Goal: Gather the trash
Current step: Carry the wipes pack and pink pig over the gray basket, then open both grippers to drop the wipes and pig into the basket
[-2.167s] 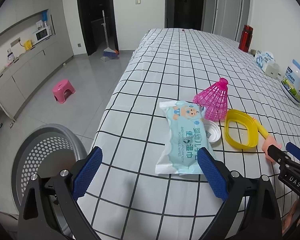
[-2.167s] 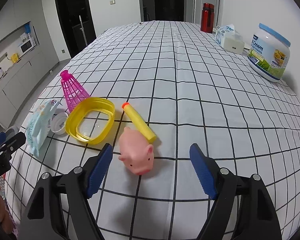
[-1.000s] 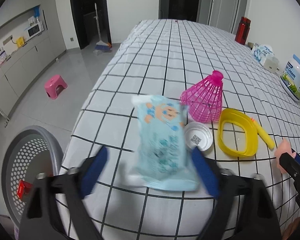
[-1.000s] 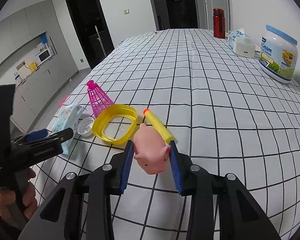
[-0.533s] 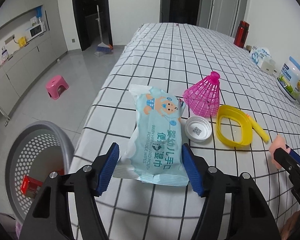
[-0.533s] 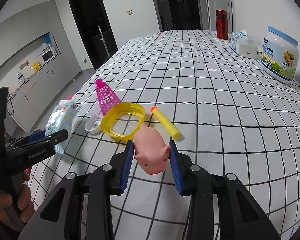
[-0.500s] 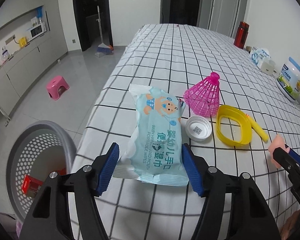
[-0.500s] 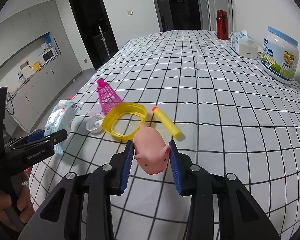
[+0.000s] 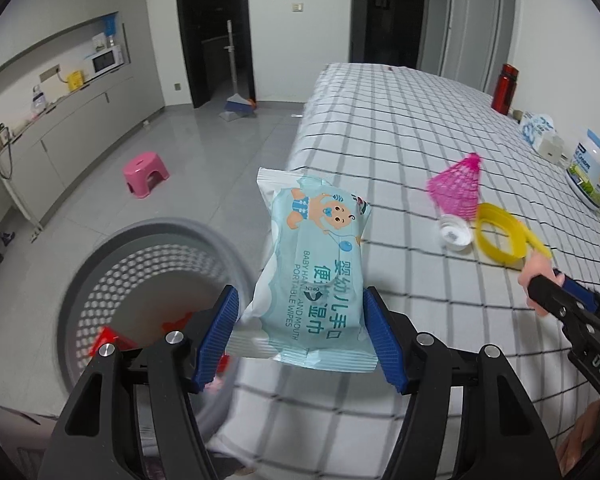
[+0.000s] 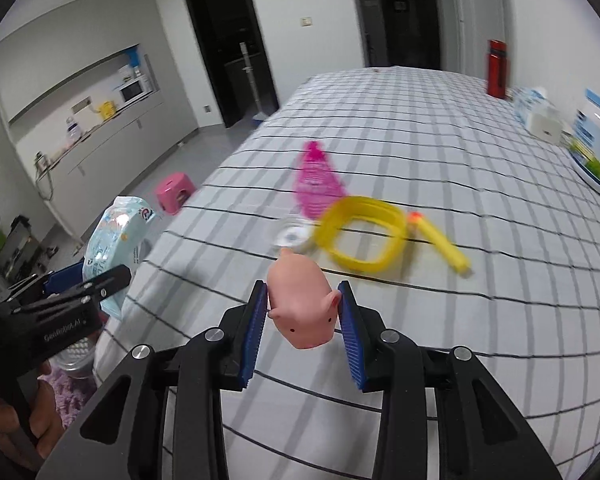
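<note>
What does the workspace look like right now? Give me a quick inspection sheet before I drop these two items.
Surface: table with checked cloth, blurred by motion.
Job's things: wipes pack held off the table edge, near the grey bin; pink pig toy held above the cloth. Red scraps lie in the bin.
Clutter: pink shuttlecock, white cap, yellow ring and yellow foam dart on the cloth.
Grippers: left gripper shut on the wipes pack; right gripper shut on the pig toy.
Cables: a cord at the left wall counter.
Surroundings: red bottle, tub, pink stool, broom.
</note>
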Demonstrator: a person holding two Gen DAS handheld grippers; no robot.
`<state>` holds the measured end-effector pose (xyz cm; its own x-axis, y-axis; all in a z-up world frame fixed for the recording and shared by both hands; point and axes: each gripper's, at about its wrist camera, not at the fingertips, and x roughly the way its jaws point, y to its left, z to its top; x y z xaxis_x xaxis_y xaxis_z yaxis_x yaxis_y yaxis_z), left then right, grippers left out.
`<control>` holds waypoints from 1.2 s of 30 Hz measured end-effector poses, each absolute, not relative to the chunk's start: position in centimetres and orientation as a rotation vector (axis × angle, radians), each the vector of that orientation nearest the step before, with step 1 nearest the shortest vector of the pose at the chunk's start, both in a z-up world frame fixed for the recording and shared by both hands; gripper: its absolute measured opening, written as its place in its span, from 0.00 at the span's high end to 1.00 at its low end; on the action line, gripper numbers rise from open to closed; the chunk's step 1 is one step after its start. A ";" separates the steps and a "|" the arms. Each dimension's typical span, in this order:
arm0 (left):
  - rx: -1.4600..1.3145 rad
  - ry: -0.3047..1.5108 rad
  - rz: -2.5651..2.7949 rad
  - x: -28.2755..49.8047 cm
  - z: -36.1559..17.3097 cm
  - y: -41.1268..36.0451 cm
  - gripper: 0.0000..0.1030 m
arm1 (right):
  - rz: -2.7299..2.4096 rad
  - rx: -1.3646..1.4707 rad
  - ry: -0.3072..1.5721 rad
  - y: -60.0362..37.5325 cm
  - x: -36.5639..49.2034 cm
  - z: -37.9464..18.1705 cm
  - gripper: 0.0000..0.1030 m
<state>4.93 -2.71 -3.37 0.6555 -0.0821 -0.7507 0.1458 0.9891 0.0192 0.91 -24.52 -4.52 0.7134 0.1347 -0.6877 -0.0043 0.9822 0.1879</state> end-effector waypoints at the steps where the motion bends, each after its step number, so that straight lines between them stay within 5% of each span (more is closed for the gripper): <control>1: 0.082 0.844 -0.117 4.8 -3.3 -2.0 0.40 | 0.097 0.167 0.773 -23.5 1.3 -4.4 0.66; 18: 0.007 0.863 0.075 4.7 -4.8 10.7 0.39 | 0.370 0.027 0.797 -7.5 6.7 -4.3 0.66; 36: -0.056 0.941 0.106 5.0 -8.6 15.6 0.39 | 0.477 -0.076 0.895 1.0 9.5 -7.5 0.66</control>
